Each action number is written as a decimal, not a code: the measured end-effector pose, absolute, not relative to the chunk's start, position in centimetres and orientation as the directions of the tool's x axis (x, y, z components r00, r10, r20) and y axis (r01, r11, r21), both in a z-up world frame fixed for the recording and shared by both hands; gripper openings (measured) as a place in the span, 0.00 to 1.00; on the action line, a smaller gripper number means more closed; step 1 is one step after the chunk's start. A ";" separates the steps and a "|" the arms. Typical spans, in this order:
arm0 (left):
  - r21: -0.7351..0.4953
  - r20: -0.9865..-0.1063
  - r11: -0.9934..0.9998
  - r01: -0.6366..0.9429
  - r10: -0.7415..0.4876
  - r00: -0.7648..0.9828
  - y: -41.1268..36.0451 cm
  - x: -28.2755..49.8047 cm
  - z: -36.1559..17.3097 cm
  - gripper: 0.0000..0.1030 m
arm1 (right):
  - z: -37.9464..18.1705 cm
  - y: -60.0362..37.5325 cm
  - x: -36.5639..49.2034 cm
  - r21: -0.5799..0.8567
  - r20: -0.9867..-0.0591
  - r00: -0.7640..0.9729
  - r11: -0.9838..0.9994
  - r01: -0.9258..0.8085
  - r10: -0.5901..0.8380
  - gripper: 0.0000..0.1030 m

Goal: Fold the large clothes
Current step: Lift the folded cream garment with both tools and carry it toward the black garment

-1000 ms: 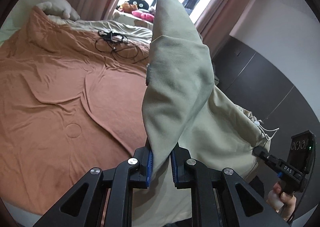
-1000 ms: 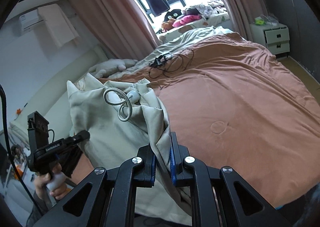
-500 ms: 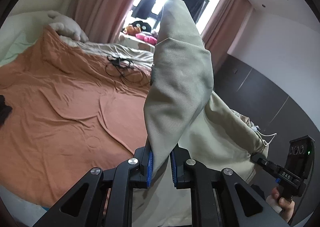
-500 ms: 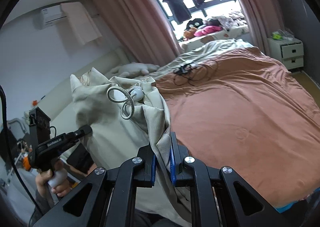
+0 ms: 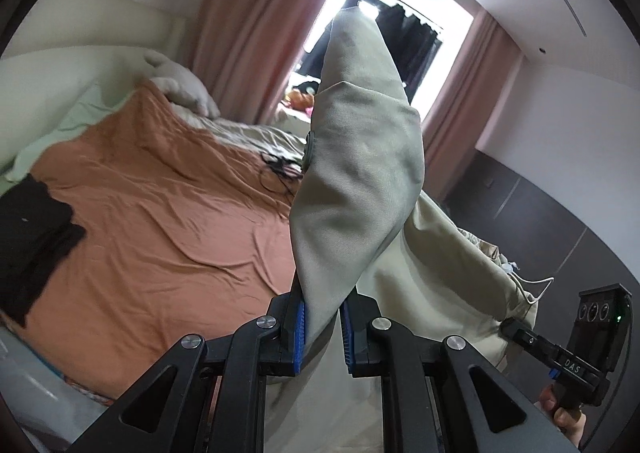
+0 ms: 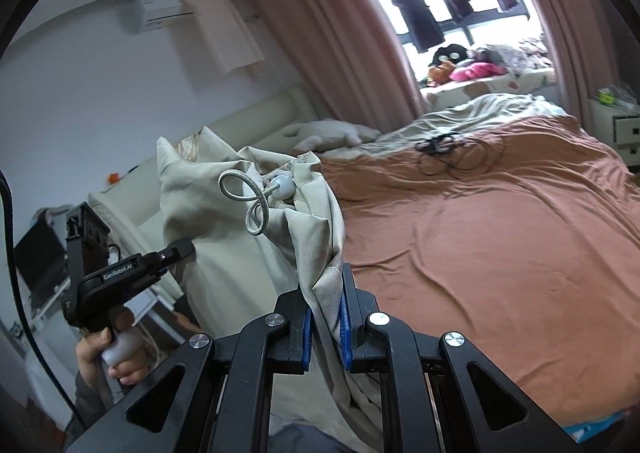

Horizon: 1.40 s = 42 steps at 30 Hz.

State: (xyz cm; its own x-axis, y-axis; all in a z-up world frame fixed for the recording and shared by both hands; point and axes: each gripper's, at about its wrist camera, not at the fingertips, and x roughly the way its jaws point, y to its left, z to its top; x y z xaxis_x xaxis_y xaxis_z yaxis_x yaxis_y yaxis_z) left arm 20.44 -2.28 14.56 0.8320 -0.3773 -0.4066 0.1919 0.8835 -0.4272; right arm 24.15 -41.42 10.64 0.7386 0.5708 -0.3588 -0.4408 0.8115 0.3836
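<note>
A large beige garment (image 5: 356, 181) hangs in the air between both grippers, over the edge of the bed. My left gripper (image 5: 322, 327) is shut on one corner, and the cloth stands up in a tall fold in front of the camera. My right gripper (image 6: 325, 317) is shut on another bunched edge of the garment (image 6: 224, 213), near a drawstring loop with a round toggle (image 6: 256, 197). The right gripper (image 5: 520, 335) shows at the lower right of the left wrist view, and the left gripper (image 6: 176, 251) at the left of the right wrist view.
The bed has a rust-orange cover (image 6: 500, 253) with a tangle of black cable (image 6: 444, 147) near its far end. A black garment (image 5: 32, 237) lies at the bed's left edge. Pink curtains (image 6: 352, 33), a window and a white nightstand (image 6: 616, 129) stand behind.
Both grippers have risen and moved with the garment still held; the views tilted up, showing more wall and curtain. The black garment came into the left wrist view.
</note>
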 end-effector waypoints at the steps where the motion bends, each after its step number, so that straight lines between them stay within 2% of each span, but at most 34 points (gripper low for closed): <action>1: -0.426 -0.403 0.886 0.182 -0.366 0.839 -1.2 19.9 14.8 0.14 | 10.7 -40.6 24.1 0.382 -0.357 0.732 0.806 -0.452 0.580 0.11; 19: -0.452 -0.377 0.892 0.009 -0.201 0.904 14.0 14.6 15.4 0.14 | 10.8 -25.3 24.5 0.349 -0.380 0.575 0.687 -0.637 0.725 0.11; 34: -0.430 -0.347 0.900 -0.072 -0.092 0.933 26.8 16.8 16.3 0.14 | 11.4 -11.3 27.8 0.329 -0.393 0.409 0.541 -0.774 0.824 0.11; 42: -0.361 -0.355 0.920 -0.152 0.015 0.935 33.8 18.0 17.1 0.14 | 10.7 -2.7 29.3 0.329 -0.404 0.296 0.440 -0.836 0.865 0.11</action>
State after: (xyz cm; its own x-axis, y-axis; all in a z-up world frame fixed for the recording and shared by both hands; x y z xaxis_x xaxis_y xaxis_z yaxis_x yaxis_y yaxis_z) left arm 18.04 33.81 17.09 0.9348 0.0146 -0.3548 -0.1515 0.9201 -0.3613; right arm 29.25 -2.73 10.74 0.2964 0.8654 -0.4040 -0.8356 0.4398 0.3292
